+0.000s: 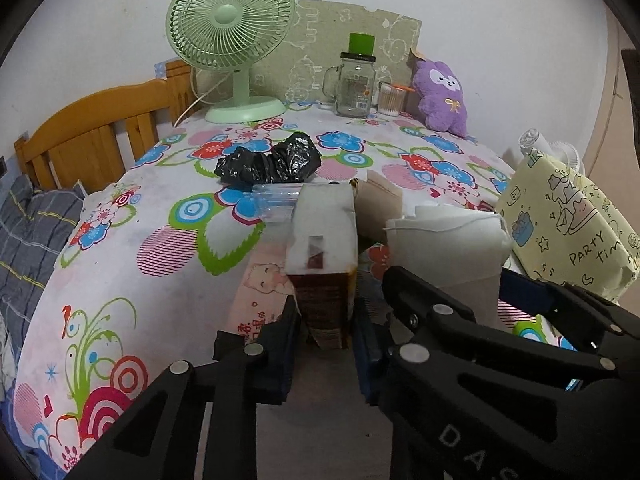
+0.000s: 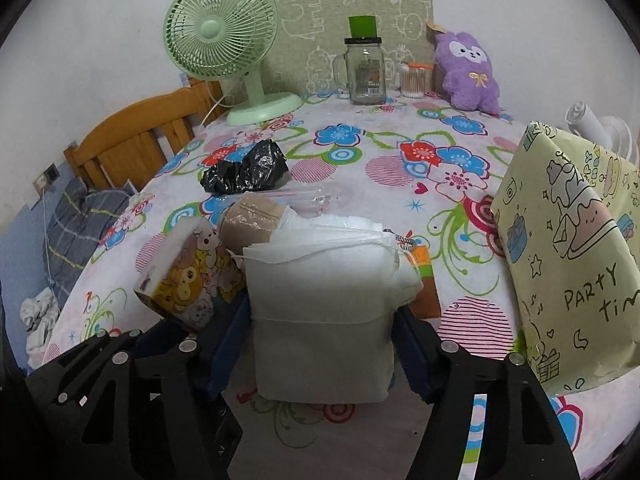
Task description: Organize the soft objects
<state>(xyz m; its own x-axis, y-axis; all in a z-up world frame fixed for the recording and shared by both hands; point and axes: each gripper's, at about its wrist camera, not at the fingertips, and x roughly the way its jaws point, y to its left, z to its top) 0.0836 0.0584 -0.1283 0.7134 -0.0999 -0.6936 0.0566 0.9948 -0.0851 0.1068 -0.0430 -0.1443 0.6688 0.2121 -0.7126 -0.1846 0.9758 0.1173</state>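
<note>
The left gripper is clamping a cartoon-printed tissue pack at lower centre, while the right gripper is closing its jaws around a white stack of folded cloths, pads at its sides. Organizing is seemingly just starting: the black plastic bag, purple plush and yellow gift bag are sitting untouched farther out.

You get soft, even room light with only faint shadows in both views. The round lens bends the flowery white tablecloth into a hump, and the corners go black. The crumpled shiny black plastic bag glints, and the nearest things look blurry.
</note>
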